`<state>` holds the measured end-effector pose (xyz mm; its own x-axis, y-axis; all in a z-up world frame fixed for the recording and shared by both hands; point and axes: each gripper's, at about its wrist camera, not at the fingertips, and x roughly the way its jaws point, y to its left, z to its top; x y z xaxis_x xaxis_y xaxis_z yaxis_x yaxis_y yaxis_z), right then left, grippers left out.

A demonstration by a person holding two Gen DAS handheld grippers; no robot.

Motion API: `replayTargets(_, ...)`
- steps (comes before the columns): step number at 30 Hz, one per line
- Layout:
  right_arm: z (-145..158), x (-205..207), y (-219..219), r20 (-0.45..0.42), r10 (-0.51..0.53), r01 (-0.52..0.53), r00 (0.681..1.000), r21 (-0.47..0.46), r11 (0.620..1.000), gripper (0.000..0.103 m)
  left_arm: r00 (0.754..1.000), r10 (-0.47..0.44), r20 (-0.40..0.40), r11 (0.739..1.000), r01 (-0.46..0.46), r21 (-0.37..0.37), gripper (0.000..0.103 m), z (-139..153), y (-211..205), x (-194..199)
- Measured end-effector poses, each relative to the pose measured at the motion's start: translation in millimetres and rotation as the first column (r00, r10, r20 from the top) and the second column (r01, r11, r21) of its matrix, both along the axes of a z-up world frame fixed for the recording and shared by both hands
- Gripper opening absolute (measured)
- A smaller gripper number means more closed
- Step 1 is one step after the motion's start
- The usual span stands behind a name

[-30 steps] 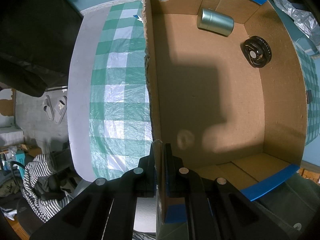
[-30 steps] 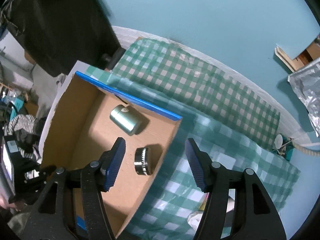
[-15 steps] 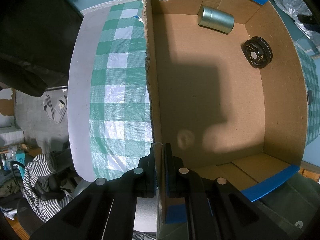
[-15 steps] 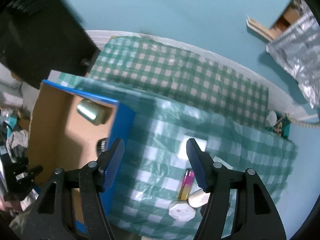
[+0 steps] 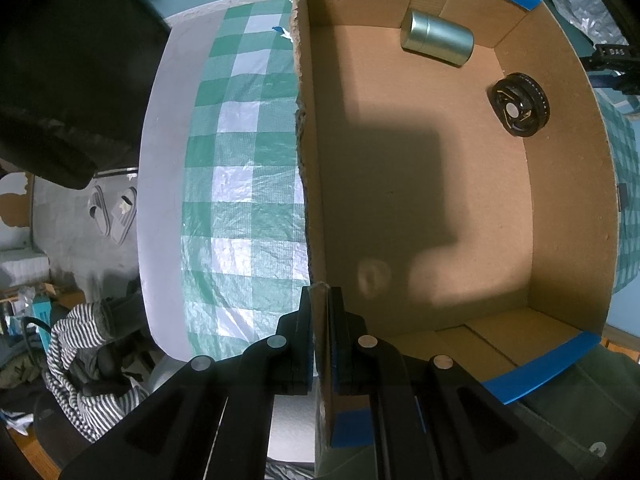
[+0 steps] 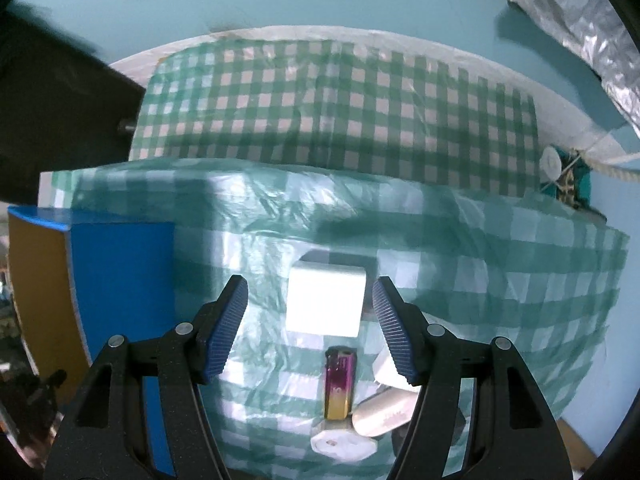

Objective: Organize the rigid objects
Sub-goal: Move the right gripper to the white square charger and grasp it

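The left gripper [image 5: 319, 334] is pinching the cardboard box [image 5: 568, 208] wall, with a tin [image 5: 437, 38] and black wheel [image 5: 520, 104] lying inside. The right gripper [image 6: 310, 322] is hanging open around a white cube [image 6: 325, 302]; a lighter [image 6: 339, 384] is lying just beside it on the checked cloth [image 6: 500, 272].

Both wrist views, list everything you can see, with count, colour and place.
cardboard box: one, brown with blue tape, on the table
metal tin: one, silver-green, lying in the box's far corner
black wheel: one, in the box, by its right wall
tablecloth: one, green-white check, over the table
white block: one, on the cloth
lighter: one, purple-gold, nearer than the block
white pieces: several, beside the lighter
left gripper: black, fingers shut on the box wall
right gripper: black, fingers open over the block
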<state>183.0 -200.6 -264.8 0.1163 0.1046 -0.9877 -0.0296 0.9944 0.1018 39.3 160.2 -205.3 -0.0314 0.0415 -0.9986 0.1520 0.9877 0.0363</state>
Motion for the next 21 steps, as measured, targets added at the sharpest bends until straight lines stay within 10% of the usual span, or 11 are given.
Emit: replayTargets(21, -53, 3, 4, -0.032, 0.022, -0.024, 0.999, -0.057, 0.998, 0.059, 1.0, 0.008, -0.003, 1.0, -0.008, 0.004, 0.006, -2, 0, -1)
